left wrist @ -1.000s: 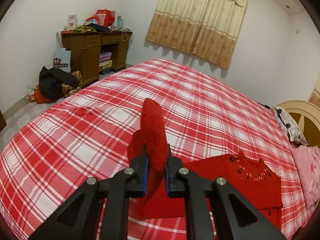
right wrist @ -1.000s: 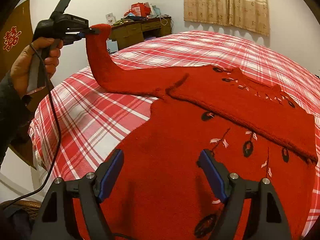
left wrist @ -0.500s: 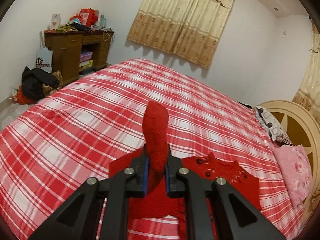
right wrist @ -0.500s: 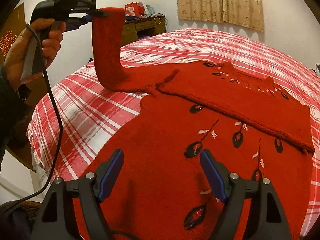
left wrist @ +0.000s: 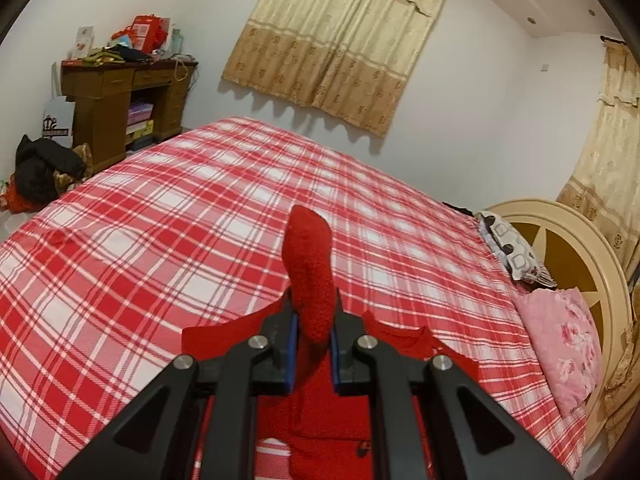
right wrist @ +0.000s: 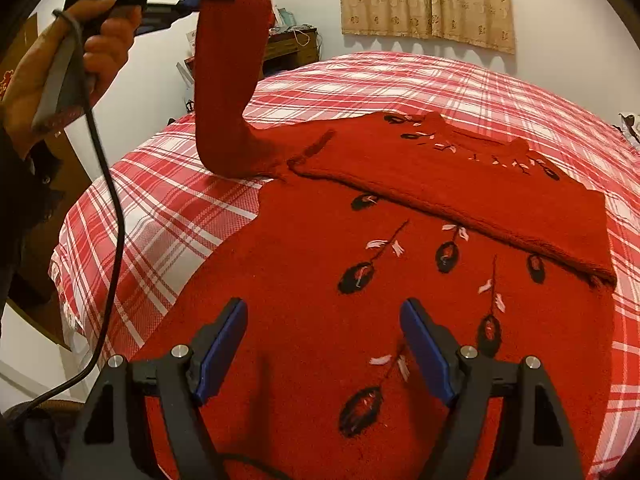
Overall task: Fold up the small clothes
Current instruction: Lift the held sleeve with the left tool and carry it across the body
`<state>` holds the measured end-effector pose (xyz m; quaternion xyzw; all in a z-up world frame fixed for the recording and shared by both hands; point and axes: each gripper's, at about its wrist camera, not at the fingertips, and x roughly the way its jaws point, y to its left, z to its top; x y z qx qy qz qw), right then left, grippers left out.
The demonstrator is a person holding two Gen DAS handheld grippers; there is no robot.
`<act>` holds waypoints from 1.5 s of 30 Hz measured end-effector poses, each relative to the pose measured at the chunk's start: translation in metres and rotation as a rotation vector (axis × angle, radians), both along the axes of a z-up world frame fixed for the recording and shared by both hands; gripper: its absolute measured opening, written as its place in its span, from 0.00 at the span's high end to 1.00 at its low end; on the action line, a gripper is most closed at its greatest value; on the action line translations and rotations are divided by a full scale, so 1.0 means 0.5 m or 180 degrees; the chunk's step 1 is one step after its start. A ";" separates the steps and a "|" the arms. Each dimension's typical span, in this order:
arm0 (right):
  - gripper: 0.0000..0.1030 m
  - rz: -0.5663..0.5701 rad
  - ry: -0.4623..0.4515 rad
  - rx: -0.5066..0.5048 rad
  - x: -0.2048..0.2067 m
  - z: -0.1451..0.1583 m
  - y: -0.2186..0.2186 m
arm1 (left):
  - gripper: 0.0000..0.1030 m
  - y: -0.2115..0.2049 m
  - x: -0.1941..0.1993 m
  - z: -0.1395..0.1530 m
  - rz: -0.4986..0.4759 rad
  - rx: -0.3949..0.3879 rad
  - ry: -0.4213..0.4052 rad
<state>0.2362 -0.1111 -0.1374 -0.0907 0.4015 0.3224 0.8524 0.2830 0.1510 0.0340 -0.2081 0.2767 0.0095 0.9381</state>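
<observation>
On the bed (right wrist: 400, 80) the sweater (right wrist: 320, 300) lies flat, one sleeve already folded across at 2 o'clock. The other sleeve (right wrist: 228, 92) rises at 11 o'clock, pinched by the left gripper (left wrist: 312, 344), not yet laid over. The right gripper (right wrist: 324, 344) hovers wide, empty.

Plaid bedspread (left wrist: 168, 240), wooden desk (left wrist: 104, 96), beige curtain (left wrist: 332, 40), pink pillow (left wrist: 560, 340), headboard (left wrist: 576, 248).

The sweater (right wrist: 304, 280) is red, with black oval buds and small pink-white leaves on dark stems. The bedcover (left wrist: 168, 216) under the sweater has a red and white check. Behind the bed, the curtain (left wrist: 336, 36) is beige with a brown patterned band.
</observation>
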 end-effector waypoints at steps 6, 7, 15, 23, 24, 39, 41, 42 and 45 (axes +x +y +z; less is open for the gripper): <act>0.23 -0.0092 -0.0005 0.0015 -0.003 0.010 -0.027 | 0.87 -0.028 0.012 0.032 -0.0075 -0.0045 -0.0131; 0.23 -0.0103 0.0005 0.0022 -0.003 0.009 -0.029 | 0.87 -0.032 0.015 0.038 -0.0083 -0.0055 -0.0155; 0.22 -0.0096 0.0084 0.0043 -0.006 -0.004 -0.033 | 0.87 -0.092 0.032 0.085 -0.0233 0.0018 -0.0304; 0.22 -0.0029 0.0099 0.0015 -0.017 -0.011 -0.028 | 0.87 -0.163 0.060 0.124 -0.0397 0.0050 -0.0431; 0.22 -0.0038 0.0106 0.0020 -0.016 -0.012 -0.030 | 0.87 -0.173 0.063 0.125 -0.0426 0.0053 -0.0437; 0.22 -0.0056 0.0217 -0.0015 -0.016 -0.050 -0.033 | 0.87 -0.360 0.111 0.058 -0.0874 0.0263 -0.0178; 0.22 -0.0040 0.0204 -0.0072 -0.016 -0.052 -0.034 | 0.87 -0.394 0.115 0.039 -0.0952 0.0382 -0.0133; 0.22 -0.0032 0.0194 -0.0088 -0.015 -0.051 -0.037 | 0.87 -0.406 0.117 0.031 -0.0984 0.0437 -0.0118; 0.22 -0.0051 0.0230 -0.0107 -0.010 -0.051 -0.052 | 0.87 -0.451 0.128 0.006 -0.1071 0.0623 -0.0062</act>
